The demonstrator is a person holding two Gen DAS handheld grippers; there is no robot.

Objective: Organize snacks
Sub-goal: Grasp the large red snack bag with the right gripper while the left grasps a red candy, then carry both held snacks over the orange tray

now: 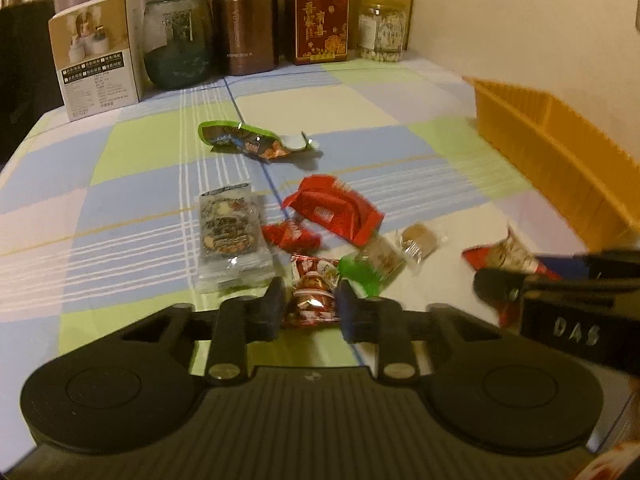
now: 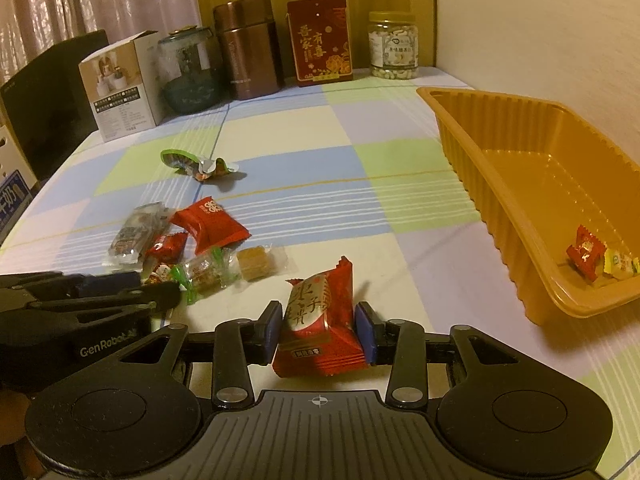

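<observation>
My left gripper is shut on a small red foil candy low over the checked tablecloth. My right gripper is shut on a red snack packet with gold lettering. An orange plastic tray stands at the right and holds a red candy and a yellow candy. Loose snacks lie ahead: a red pouch, a clear nut bar pack, a green-ended candy, a brown cake, and a green packet.
Along the table's back edge stand a white carton, a dark glass jar, a brown canister, a red box and a clear jar. A wall runs along the right behind the tray.
</observation>
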